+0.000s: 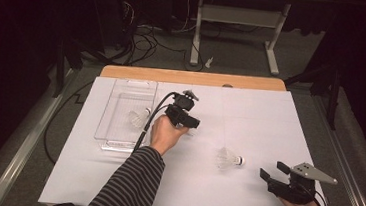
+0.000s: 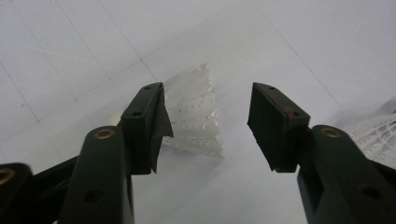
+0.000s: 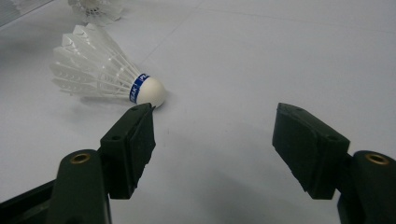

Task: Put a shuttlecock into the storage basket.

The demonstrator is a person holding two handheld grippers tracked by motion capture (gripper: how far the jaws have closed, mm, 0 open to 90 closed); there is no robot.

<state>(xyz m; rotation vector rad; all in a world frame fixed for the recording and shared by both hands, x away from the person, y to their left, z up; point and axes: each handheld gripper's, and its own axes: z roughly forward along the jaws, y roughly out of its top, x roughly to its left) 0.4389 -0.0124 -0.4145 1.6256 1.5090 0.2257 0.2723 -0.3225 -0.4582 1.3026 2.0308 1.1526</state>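
Fingers of both grippers wide; one shuttlecock (image 1: 136,117) inside clear tray (image 1: 112,142).

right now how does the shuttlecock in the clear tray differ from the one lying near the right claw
The tray shuttlecock lies inside the clear tray; the loose shuttlecock lies on the bare white table. The tray one lies just left of the left claw; the loose one lies apart from the open right claw. Both are white, feathered, and lie on their sides with cork tips pointing right in the high view.
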